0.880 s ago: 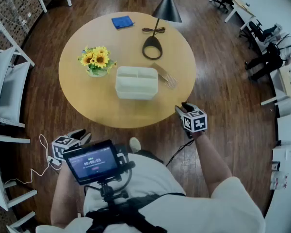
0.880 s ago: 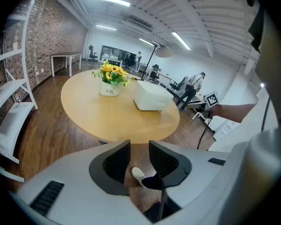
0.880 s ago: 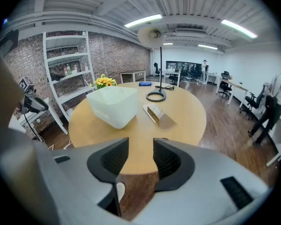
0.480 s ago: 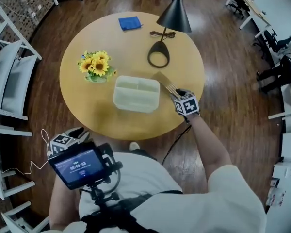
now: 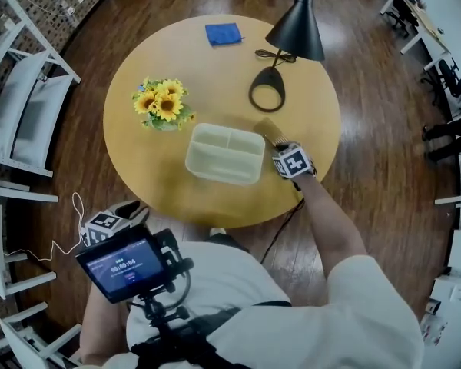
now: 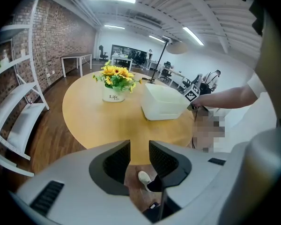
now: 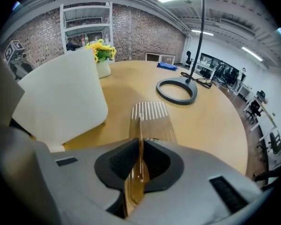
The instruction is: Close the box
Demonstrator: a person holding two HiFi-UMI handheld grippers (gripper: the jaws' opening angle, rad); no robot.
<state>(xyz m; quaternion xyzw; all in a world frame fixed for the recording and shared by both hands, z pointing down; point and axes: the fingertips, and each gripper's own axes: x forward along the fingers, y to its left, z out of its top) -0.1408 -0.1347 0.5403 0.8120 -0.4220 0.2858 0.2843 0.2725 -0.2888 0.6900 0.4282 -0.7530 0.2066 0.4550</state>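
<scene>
The table (image 5: pixel 138 167) is honey-tan wood over a floor (image 5: pixel 384 167) of dark brown planks. On it the box (image 5: pixel 224 154) is pale cream-white, the lid (image 7: pixel 150 116) clear with fine parallel ribs, the cloth (image 5: pixel 223 34) bright blue and the lamp (image 5: pixel 296 31) black from shade to ring base. The sunflowers (image 5: pixel 163 102) are yellow with dark centres and green leaves, their pot (image 6: pixel 113 96) white with dark lettering. The left gripper (image 6: pixel 139 161) and right gripper (image 7: pixel 141 161) are light grey with black ridged jaws — the marker cube (image 5: pixel 292 162) carries black squares on white.
</scene>
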